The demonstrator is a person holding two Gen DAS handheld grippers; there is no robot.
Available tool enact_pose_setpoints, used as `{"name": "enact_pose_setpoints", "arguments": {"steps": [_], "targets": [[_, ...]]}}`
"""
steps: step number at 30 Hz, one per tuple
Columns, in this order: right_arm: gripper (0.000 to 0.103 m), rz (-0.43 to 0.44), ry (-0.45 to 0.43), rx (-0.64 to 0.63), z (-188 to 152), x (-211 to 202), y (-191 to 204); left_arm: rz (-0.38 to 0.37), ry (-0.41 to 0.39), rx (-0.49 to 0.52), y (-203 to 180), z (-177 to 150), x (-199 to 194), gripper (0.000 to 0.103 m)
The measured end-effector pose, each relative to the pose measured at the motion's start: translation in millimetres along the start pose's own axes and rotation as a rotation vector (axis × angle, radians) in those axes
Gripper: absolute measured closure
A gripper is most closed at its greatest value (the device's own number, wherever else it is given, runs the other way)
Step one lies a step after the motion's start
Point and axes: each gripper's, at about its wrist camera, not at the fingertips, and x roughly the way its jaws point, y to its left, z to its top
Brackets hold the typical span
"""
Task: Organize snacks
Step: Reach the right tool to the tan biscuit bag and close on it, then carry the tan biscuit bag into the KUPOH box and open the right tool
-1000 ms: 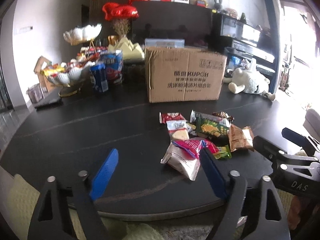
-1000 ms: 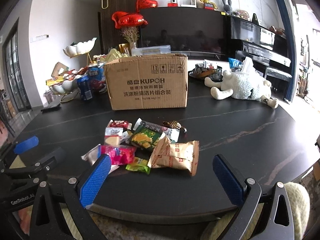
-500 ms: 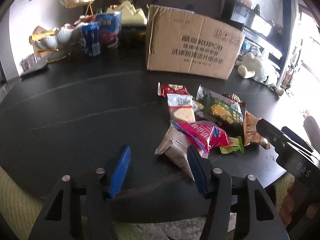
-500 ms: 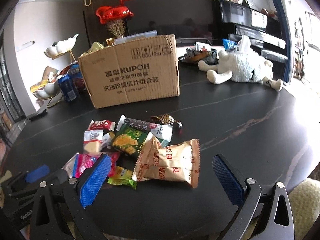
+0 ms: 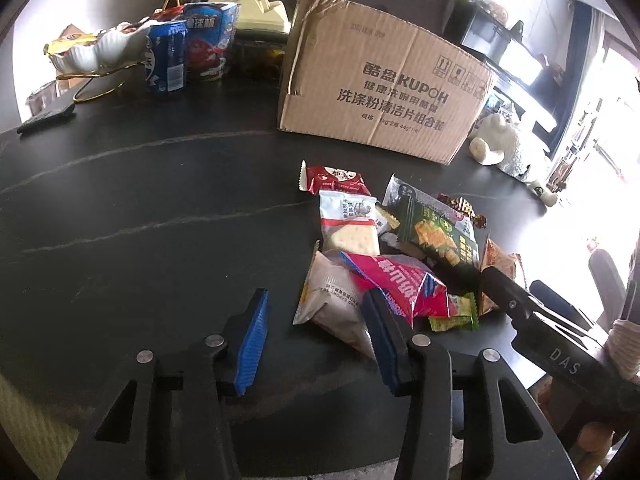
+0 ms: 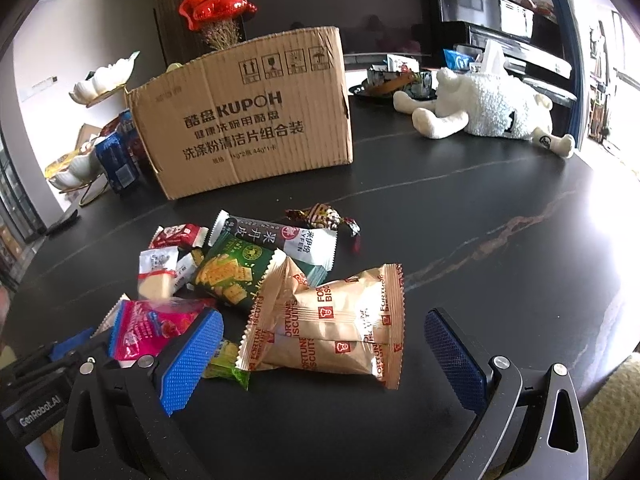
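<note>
A pile of snack packets lies on the black table in front of a cardboard box (image 5: 384, 92) (image 6: 248, 120). My left gripper (image 5: 316, 340) is open and empty, low over the table, its right finger just in front of a grey-white packet (image 5: 332, 300) and a pink packet (image 5: 396, 284). My right gripper (image 6: 320, 356) is open and empty, its fingers either side of a tan Fortune Biscuits packet (image 6: 332, 320). Green cracker packets (image 6: 228, 272) and a red packet (image 6: 176, 236) lie behind. The right gripper's body shows in the left wrist view (image 5: 560, 344).
A blue can (image 5: 166, 58), a snack tub (image 5: 210, 40) and a white shell-shaped dish (image 5: 92, 52) stand at the far left. A white plush toy (image 6: 488, 112) lies far right. A dark phone-like object (image 5: 46, 118) lies at the left edge.
Both grippers have moved forward and down toward the pile. The left jaws have narrowed somewhat. The right jaws now straddle the tan packet.
</note>
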Motion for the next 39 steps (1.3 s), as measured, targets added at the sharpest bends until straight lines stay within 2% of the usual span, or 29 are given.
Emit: {"name": "enact_pose_setpoints", "arguments": {"steps": [4, 7, 9, 10, 15, 19, 26, 33, 39], "targets": [[0.005, 0.007, 0.017, 0.015, 1, 6, -2, -0.016, -0.002, 0.004, -3, 5, 4, 0.069], [0.013, 0.015, 0.037, 0.030, 1, 10, -5, -0.020, -0.005, 0.011, -5, 5, 4, 0.071], [0.022, 0.023, 0.053, 0.036, 0, 12, -5, -0.021, -0.004, 0.016, -5, 5, 4, 0.072], [0.022, 0.023, 0.051, 0.033, 0, 12, -5, -0.025, -0.001, 0.014, -5, 5, 4, 0.072], [0.041, 0.017, 0.019, 0.006, 0, 4, -1, -0.025, -0.007, 0.019, -6, 3, -1, 0.074], [0.043, 0.031, 0.025, 0.005, -1, 1, 1, -0.005, -0.026, 0.037, -7, 1, -9, 0.074], [0.044, 0.032, -0.038, -0.045, 3, -21, 11, 0.021, -0.099, 0.055, -7, 4, -33, 0.074], [0.044, 0.016, -0.124, -0.120, 9, -50, 24, 0.010, -0.158, 0.057, -11, 11, -56, 0.074], [0.044, 0.052, -0.130, -0.123, 18, -63, 29, -0.002, -0.203, 0.072, -15, 17, -74, 0.074]]}}
